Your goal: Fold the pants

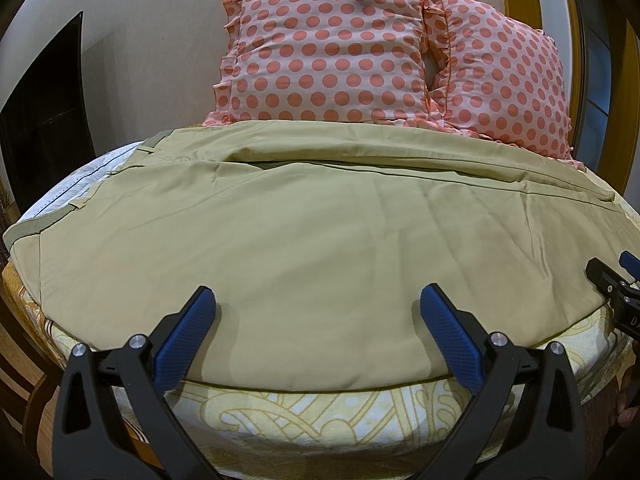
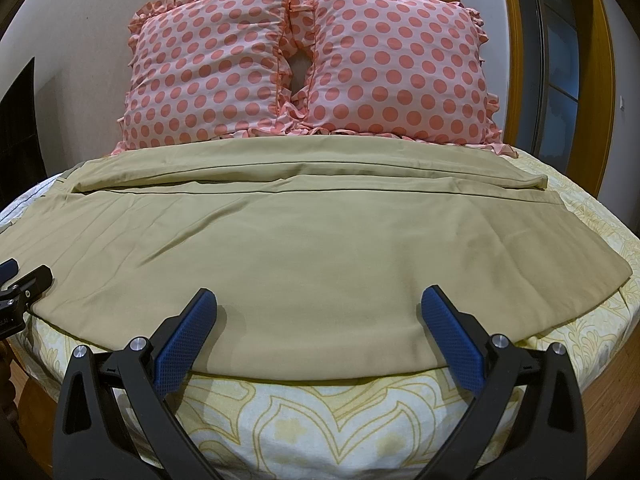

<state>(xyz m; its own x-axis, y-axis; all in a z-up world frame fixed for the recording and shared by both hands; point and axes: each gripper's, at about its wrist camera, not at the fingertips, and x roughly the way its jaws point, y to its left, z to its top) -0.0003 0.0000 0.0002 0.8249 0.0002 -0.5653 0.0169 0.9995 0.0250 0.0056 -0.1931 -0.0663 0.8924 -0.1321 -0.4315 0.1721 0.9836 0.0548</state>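
Observation:
Khaki pants (image 1: 312, 216) lie flat across the bed, waistband at the left (image 1: 24, 232), leg hems at the right (image 2: 544, 182); they also fill the right wrist view (image 2: 304, 240). The two legs lie side by side, the near one toward me. My left gripper (image 1: 318, 304) is open and empty, fingers hovering over the near edge of the pants. My right gripper (image 2: 318, 304) is open and empty over the near edge further right. Each gripper shows at the edge of the other's view (image 1: 616, 280) (image 2: 20, 280).
Two pink pillows with orange dots (image 1: 328, 48) (image 2: 400, 68) lean on the wall behind the pants. The bed sheet (image 2: 320, 420) is white with a yellow pattern. A dark screen (image 1: 44, 112) stands at the left, a wooden door frame (image 2: 600, 80) at the right.

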